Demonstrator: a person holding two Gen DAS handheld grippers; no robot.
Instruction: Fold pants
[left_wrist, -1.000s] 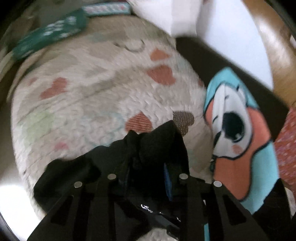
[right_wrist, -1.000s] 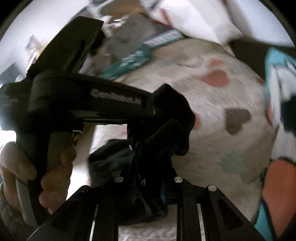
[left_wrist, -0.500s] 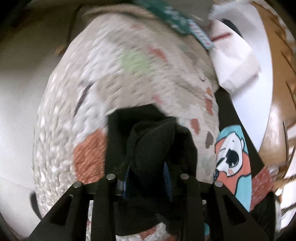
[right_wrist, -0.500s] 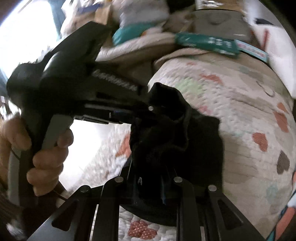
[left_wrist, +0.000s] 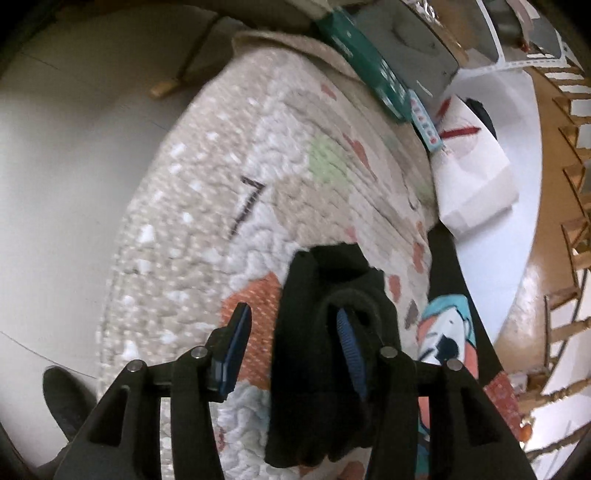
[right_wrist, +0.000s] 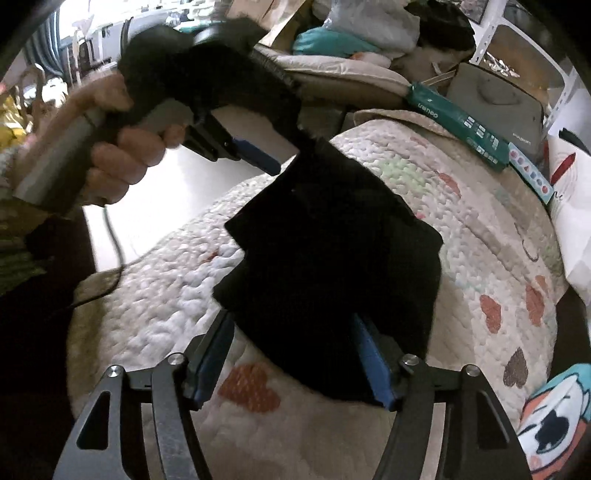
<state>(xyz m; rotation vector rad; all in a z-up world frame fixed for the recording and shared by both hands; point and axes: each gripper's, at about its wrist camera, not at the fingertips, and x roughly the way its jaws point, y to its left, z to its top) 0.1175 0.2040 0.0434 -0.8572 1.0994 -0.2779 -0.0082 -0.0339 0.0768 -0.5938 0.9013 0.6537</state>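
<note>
The black pants (right_wrist: 332, 251) lie as a folded bundle on the quilted heart-print blanket (right_wrist: 461, 229). My right gripper (right_wrist: 291, 354) is open, its jaws wide apart on either side of the bundle's near edge. My left gripper (left_wrist: 291, 343) is open too, its blue-padded fingers (left_wrist: 236, 343) spread, with the pants (left_wrist: 325, 350) draped over the right finger. In the right wrist view the left gripper (right_wrist: 273, 162) reaches in from the upper left, held by a hand, its tip at the bundle's far corner.
A cartoon-print cloth (right_wrist: 554, 417) lies at the blanket's right side. A green box (right_wrist: 458, 125) and a grey case (right_wrist: 502, 99) sit at the far end. A white folded sheet (left_wrist: 476, 177) lies to the right. Wooden chairs (left_wrist: 569, 229) stand beyond.
Both grippers were shut on the pants and have opened. The bundle has come down onto the blanket and lies flatter.
</note>
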